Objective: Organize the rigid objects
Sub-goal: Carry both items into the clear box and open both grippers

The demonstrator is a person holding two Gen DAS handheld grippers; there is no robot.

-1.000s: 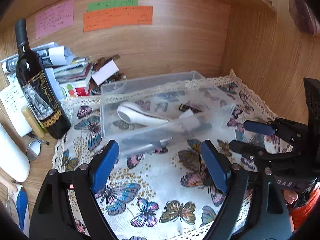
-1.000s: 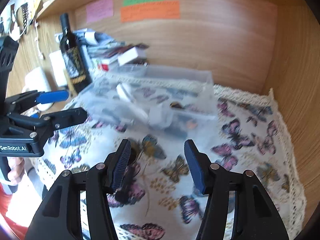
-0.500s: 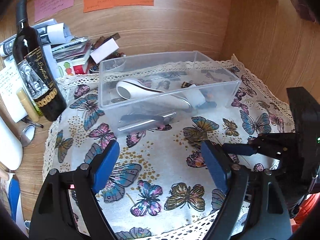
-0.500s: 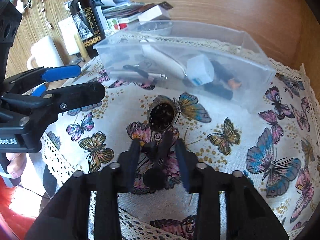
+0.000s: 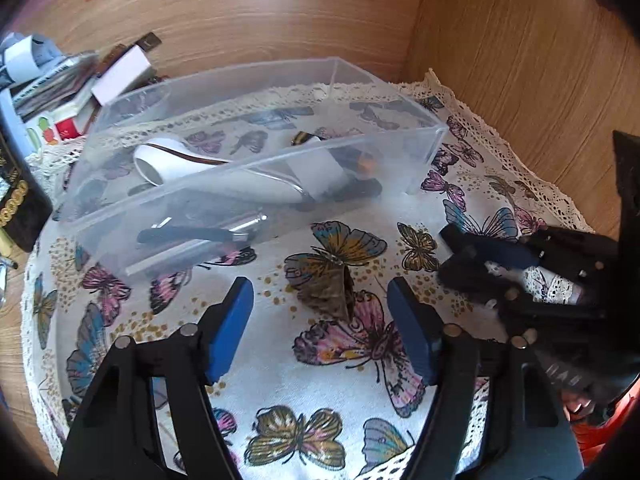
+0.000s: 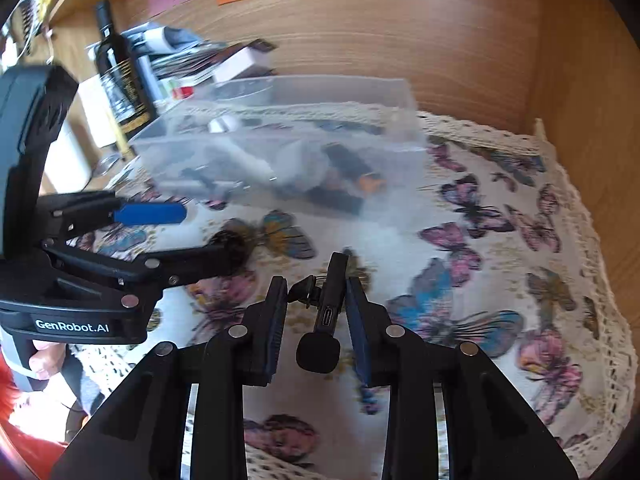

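While my right gripper (image 6: 316, 294) is closed narrow on the small black microphone (image 6: 330, 300), I look where the piece must go. The microphone sits between the two pads with its long axis along the fingers, the foam head on the near end and the thin body pointing far. A small clip stands out on its left side. I cannot tell surely if it is already free of the butterfly cloth (image 6: 460, 240) or is touching it.

The clear box (image 6: 288, 136) lies on the far side of this gripper, a little to the left, with its long axis going left to right. So the microphone points almost across the box, and I judge that the next move is a forward carry over the near wall, then a release inside, where a white handle-like thing (image 5: 188, 164) and some dark items lie.

My left gripper (image 5: 320, 300) is wide open and holds nothing. Between its fingers, on the cloth, rests a dark round piece (image 5: 326, 292), not touched by either pad. The left gripper is the nearer one to that piece, and the box is just beyond it.

One risk, I think: the clip may catch the box rim.
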